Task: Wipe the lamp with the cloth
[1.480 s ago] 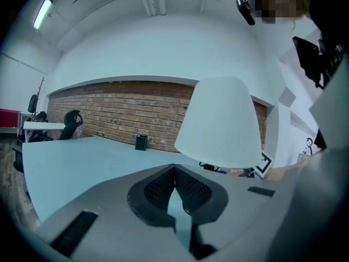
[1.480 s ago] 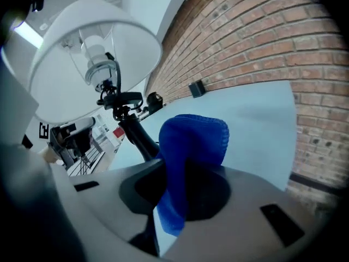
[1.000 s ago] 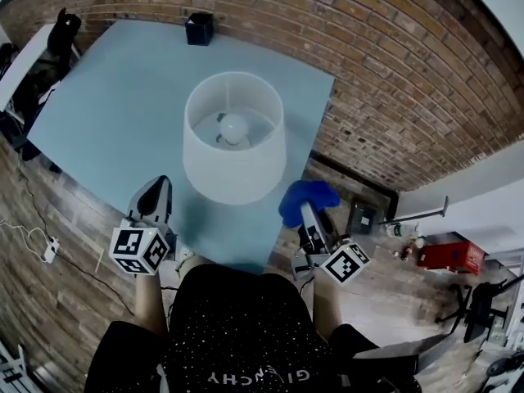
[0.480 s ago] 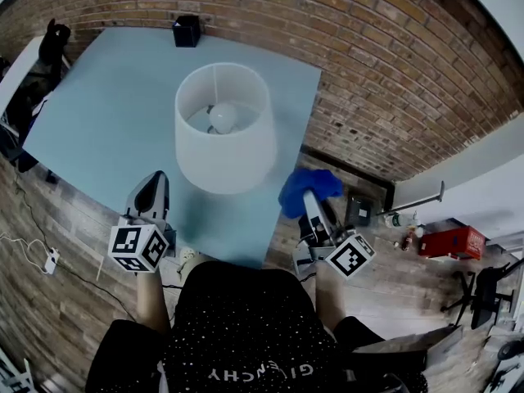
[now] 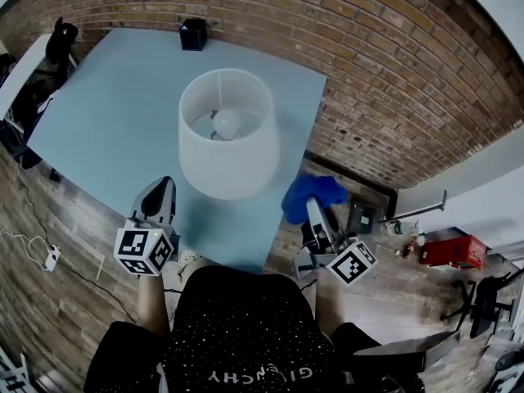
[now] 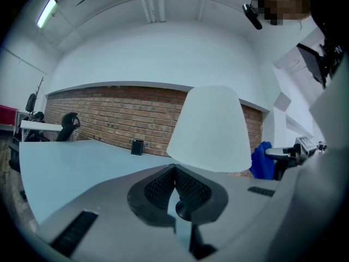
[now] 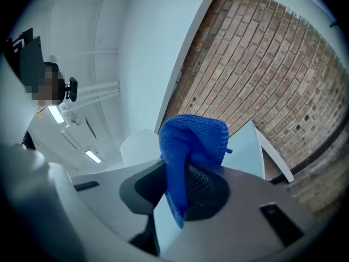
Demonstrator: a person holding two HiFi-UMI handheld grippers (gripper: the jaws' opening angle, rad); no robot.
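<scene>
Lamp [image 5: 228, 133] stands upright on the pale blue counter [image 5: 106, 113]. It is ahead of both tools, forward and to the right of the left hand-held gripper [image 5: 160, 188] and forward and to the left of the right hand-held gripper [image 5: 312, 209]. Its white drum shade is open at the top, and the head view shows the bulb [image 5: 227, 123] inside.

In the left gripper view, the left hand-held gripper [image 6: 175, 171] has its ribbed pads brought together at the tips with nothing between them. The lamp [image 6: 210, 127] rises just beyond and slightly right of those tips, not touching them. This tool hovers over the near edge of the counter.

The right hand-held gripper [image 7: 182, 184] is clamped on the blue cloth [image 7: 188, 146]. The cloth stands up out of the jaws in a folded bunch, with a tail hanging down between the pads. In the head view the cloth [image 5: 309, 193] sits at the front of that tool, off the right edge of the counter. It is near the lower right side of the shade, with a visible gap between them. From the right gripper view the lamp [image 7: 139, 146] shows to the left of and behind the cloth.

A small black box [image 5: 193, 33] stands at the far edge of the counter, well beyond the lamp, against the brick wall [image 5: 393, 72].
</scene>
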